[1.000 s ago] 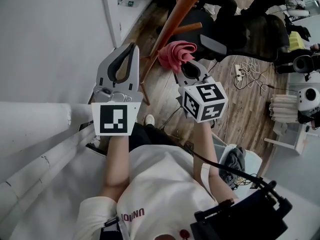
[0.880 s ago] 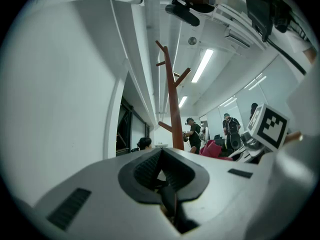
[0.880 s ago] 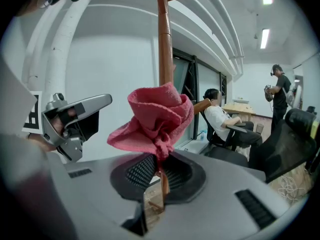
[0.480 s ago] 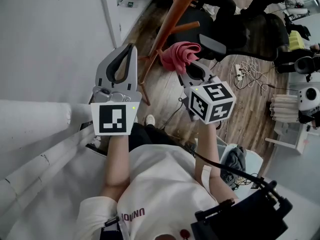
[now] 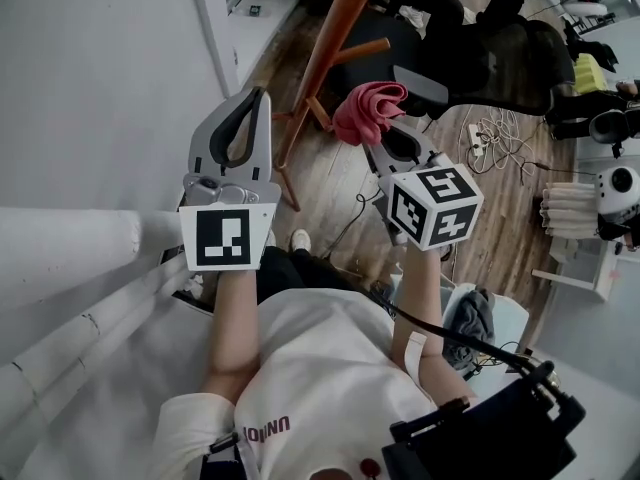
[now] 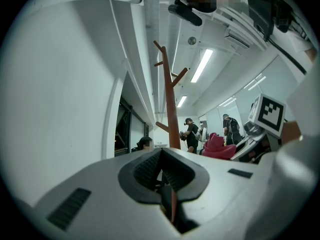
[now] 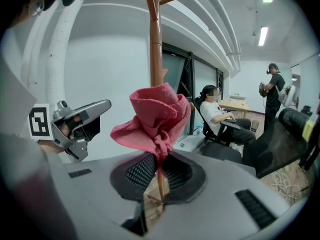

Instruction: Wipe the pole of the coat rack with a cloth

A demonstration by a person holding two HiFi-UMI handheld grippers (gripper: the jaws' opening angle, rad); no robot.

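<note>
The brown wooden coat rack pole point(image 5: 332, 40) slants up between my two grippers in the head view, and it rises straight ahead in the left gripper view point(image 6: 170, 109) and the right gripper view point(image 7: 156, 39). A crumpled pink cloth point(image 5: 367, 109) is bunched in my right gripper point(image 5: 374, 136), which is shut on it, just right of the pole and apart from it. In the right gripper view the cloth point(image 7: 156, 111) covers the pole's lower part above the jaws point(image 7: 158, 160). My left gripper point(image 5: 262, 95) is shut and holds nothing, left of the pole.
Black office chairs point(image 5: 470, 53) stand behind the rack, and a person sits in one point(image 7: 220, 116). Cables and a power strip point(image 5: 490, 143) lie on the wooden floor. A white wall point(image 5: 100, 88) and pipes point(image 5: 70, 238) are at the left, and the rack's legs point(image 5: 290, 183) spread below.
My right gripper with the pink cloth has drifted right, off the pole, which now shows a gap beside the cloth. The left gripper has barely moved.
</note>
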